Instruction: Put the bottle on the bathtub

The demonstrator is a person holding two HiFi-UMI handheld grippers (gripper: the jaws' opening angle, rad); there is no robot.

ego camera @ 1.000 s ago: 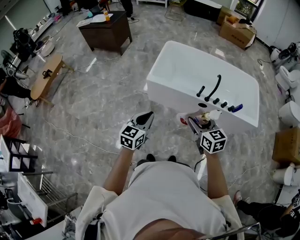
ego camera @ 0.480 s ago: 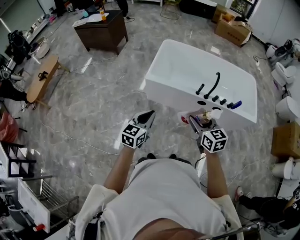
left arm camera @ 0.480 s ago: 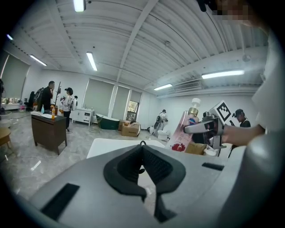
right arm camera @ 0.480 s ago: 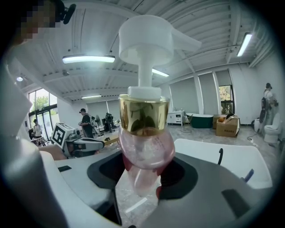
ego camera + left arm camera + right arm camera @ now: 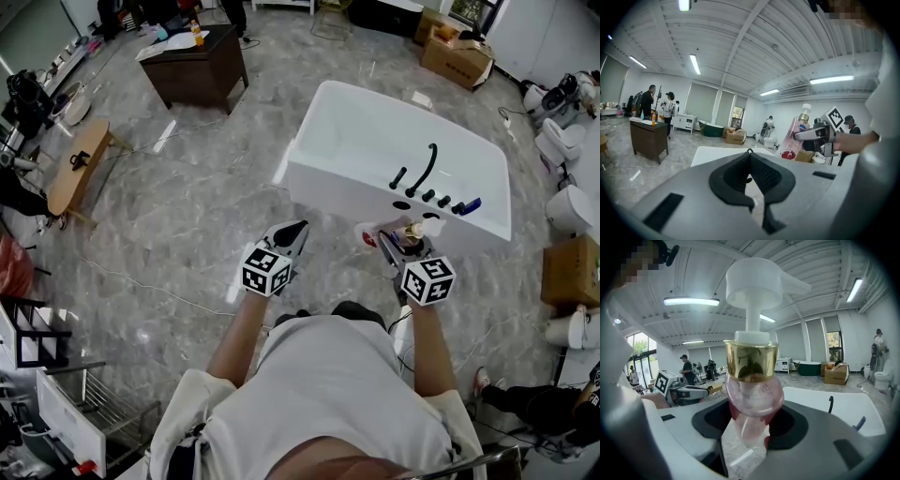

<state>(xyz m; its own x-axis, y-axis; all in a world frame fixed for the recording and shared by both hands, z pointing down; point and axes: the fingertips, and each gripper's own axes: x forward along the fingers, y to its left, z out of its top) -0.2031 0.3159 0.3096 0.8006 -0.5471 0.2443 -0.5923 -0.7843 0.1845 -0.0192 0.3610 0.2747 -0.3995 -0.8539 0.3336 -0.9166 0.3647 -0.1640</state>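
Note:
The white bathtub (image 5: 375, 141) stands on the grey marble floor just ahead, with a black faucet (image 5: 427, 173) and knobs on its near rim. My right gripper (image 5: 401, 246) is shut on the pink pump bottle (image 5: 412, 231), held a little short of that rim. Up close, the bottle (image 5: 752, 380) shows a gold collar and white pump head rising from the right gripper (image 5: 752, 427), with the bathtub (image 5: 834, 411) beyond. My left gripper (image 5: 287, 240) is shut and holds nothing, left of the bottle. In its own view the left gripper (image 5: 750, 157) points toward the bathtub (image 5: 717, 152), the bottle (image 5: 794, 138) at right.
A dark wooden table (image 5: 197, 66) stands far left of the tub, and a wooden bench (image 5: 75, 169) at the left edge. Cardboard boxes (image 5: 455, 52) lie behind the tub. Toilets (image 5: 572, 206) and another box (image 5: 570, 272) line the right side. A cable (image 5: 141, 277) runs across the floor.
Both grippers keep almost the same pose with the bottle still held. The head view has drifted slightly, so the table and bench sit a little further up and left.

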